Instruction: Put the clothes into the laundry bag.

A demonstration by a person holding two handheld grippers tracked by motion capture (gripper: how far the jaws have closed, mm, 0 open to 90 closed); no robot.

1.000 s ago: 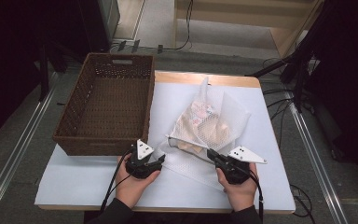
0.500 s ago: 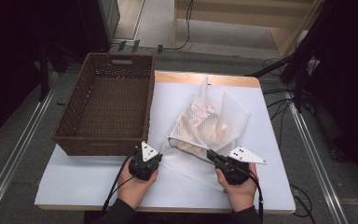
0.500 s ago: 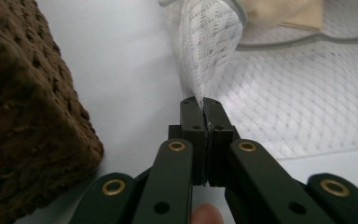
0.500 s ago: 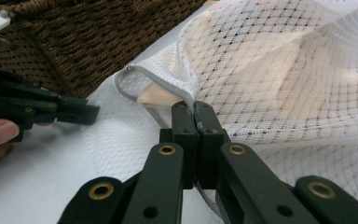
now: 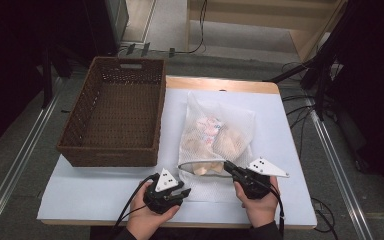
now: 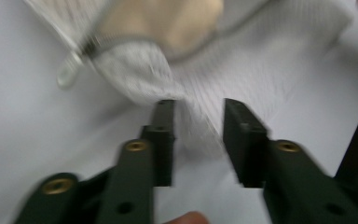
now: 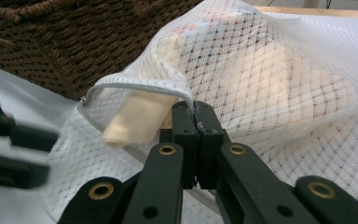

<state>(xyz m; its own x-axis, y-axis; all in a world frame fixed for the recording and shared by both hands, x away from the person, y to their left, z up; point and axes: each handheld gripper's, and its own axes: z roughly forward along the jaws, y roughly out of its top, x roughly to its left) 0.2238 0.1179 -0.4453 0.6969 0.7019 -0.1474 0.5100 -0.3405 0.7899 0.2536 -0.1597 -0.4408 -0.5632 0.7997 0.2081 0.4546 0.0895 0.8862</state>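
Nearest the person, the left gripper (image 5: 179, 192) has its jaws parted over loose mesh at the near edge of the white mesh bag (image 5: 219, 137), gripping nothing. Just beyond, the right gripper (image 7: 195, 113) is clamped on the bag's zippered rim (image 7: 135, 87), holding the mouth up so a cream cloth (image 7: 137, 119) peeks out (the contents are soft folded pieces, by the look). To open it well, I judge the left should pinch the lower lip and pull opposite. Farther left stands the wicker basket (image 5: 116, 142), empty.
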